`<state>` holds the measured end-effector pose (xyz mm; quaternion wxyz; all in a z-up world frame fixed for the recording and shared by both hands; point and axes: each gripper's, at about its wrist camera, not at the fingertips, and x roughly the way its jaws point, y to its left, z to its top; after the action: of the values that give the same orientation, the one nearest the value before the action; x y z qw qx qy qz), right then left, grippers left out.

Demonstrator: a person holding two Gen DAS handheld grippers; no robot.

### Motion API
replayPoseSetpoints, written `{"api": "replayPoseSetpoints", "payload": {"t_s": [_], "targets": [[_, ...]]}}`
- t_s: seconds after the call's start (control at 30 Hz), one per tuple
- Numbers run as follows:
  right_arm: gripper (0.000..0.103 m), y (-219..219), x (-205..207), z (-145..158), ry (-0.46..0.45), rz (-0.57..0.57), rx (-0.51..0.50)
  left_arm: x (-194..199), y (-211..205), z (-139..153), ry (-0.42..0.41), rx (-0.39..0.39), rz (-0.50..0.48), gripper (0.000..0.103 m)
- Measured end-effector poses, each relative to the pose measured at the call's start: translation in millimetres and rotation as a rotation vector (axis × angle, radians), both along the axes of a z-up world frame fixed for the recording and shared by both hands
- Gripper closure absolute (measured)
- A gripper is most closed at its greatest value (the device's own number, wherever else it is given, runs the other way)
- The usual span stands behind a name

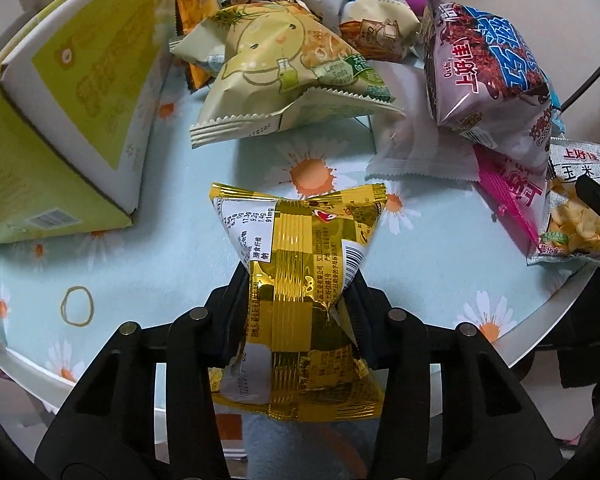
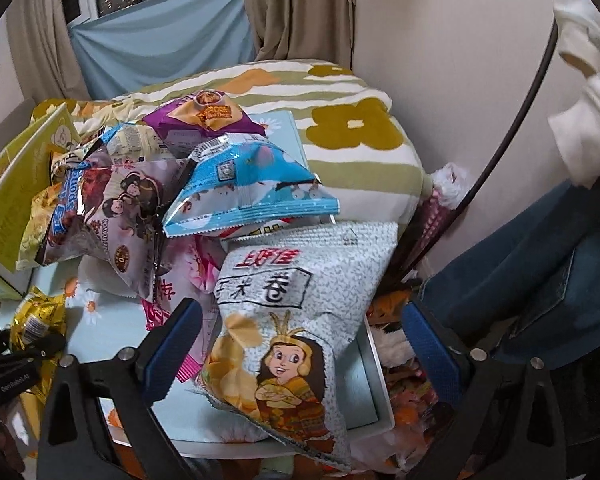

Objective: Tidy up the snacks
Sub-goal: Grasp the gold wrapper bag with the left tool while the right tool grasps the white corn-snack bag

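Left gripper (image 1: 300, 304) clamped on crinkled gold foil snack packet (image 1: 300, 276), near table's front edge. Right gripper (image 2: 300, 344) wide open astride speckled grey corn-snack bag (image 2: 300, 320), overhanging table's right edge; pads not touching.

Two fisheye views, each looking forward and steeply down past its own jaws onto a daisy-print table (image 1: 148, 280). The left wrist view sits close over a gold packet (image 1: 300, 264) between its jaws. The right wrist view faces a grey packet (image 2: 300, 300). Both views share the gold packet (image 2: 36, 316) and the grey packet (image 1: 576, 216).
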<state>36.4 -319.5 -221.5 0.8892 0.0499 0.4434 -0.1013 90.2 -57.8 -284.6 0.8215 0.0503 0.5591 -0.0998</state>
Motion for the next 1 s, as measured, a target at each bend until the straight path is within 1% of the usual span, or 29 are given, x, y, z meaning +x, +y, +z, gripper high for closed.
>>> {"api": "replayPoseSetpoints", "payload": {"t_s": [0.13, 0.27, 0.37, 0.4, 0.43, 0.5, 0.6, 0.77, 0.83, 1.0], "targets": [[0.013, 11.3, 0.8, -3.2, 0.002, 0.039, -0.028, 1.4, -7.9, 2.3, -0.002, 0.002, -0.003, 0.059], [0.024, 15.8, 6.9, -14.0, 0.030, 0.054, -0.012, 3.6, -13.1, 5.0, -0.004, 0.004, -0.008, 0.059], [0.039, 11.4, 11.9, -24.7, 0.061, 0.053, 0.022, 4.2, -15.4, 5.8, -0.003, 0.006, -0.014, 0.059], [0.048, 9.5, 13.4, -26.9, 0.072, 0.053, 0.035, 4.3, -14.6, 5.9, -0.002, 0.005, -0.016, 0.059], [0.054, 5.4, 13.2, -29.6, 0.076, 0.056, 0.075, 4.2, -15.1, 6.1, 0.000, 0.004, -0.020, 0.060], [0.059, 0.3, 11.0, -28.5, 0.069, 0.049, 0.108, 5.3, -16.2, 7.5, 0.004, 0.002, -0.024, 0.060], [0.063, -1.8, 9.1, -22.4, 0.063, 0.051, 0.095, 5.9, -19.2, 12.7, 0.003, 0.001, -0.028, 0.060], [0.063, -5.7, 1.4, -9.0, 0.051, 0.040, 0.110, 2.8, -22.3, 33.9, -0.011, -0.009, -0.027, 0.060], [0.063, -7.7, -2.1, -1.1, 0.045, 0.036, 0.127, 0.8, -22.1, 48.0, -0.025, -0.020, -0.026, 0.060], [0.063, -7.0, -7.6, 21.6, 0.016, 0.039, 0.133, -4.2, -20.0, 85.9, -0.071, -0.050, -0.021, 0.060]]}}
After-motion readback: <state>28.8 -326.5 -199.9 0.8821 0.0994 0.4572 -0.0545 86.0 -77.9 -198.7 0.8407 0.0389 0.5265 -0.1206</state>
